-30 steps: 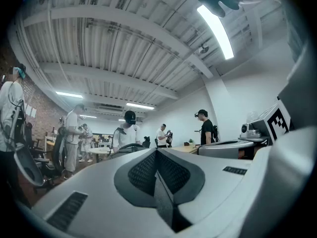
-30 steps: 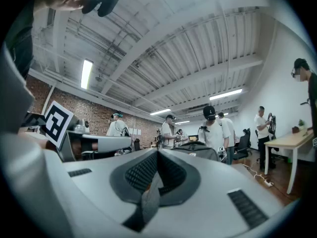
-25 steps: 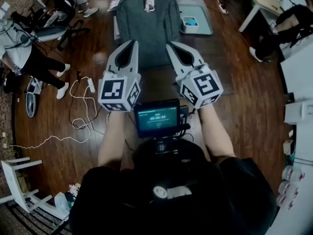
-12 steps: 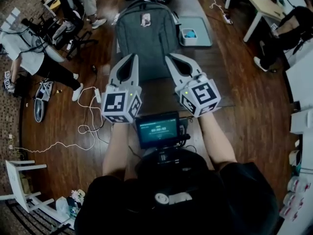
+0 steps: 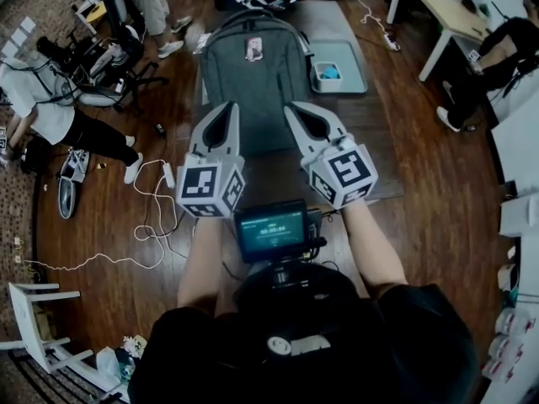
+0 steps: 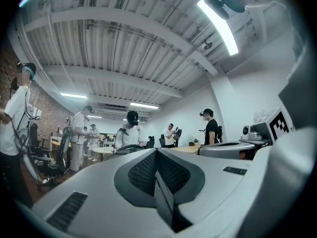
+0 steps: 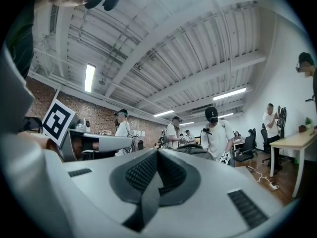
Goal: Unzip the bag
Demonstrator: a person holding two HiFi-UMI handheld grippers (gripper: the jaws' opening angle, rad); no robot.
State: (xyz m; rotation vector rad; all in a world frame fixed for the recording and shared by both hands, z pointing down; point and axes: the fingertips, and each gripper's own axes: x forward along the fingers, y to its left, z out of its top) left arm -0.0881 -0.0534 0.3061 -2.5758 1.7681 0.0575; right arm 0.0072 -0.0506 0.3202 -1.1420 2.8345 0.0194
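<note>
- The left tongs (image 5: 222,108) and the right tongs (image 5: 295,108) are both clenched shut, with nothing in them, side by side in the air.
- The grey bag (image 5: 253,74) lies on the surface (image 5: 370,137) at 12 o'clock, under and past the tips.
- I think the job has not started. Next, the tongs must go down toward 12 o'clock, open, and pinch the zip pull, which is too small to see here.
</note>
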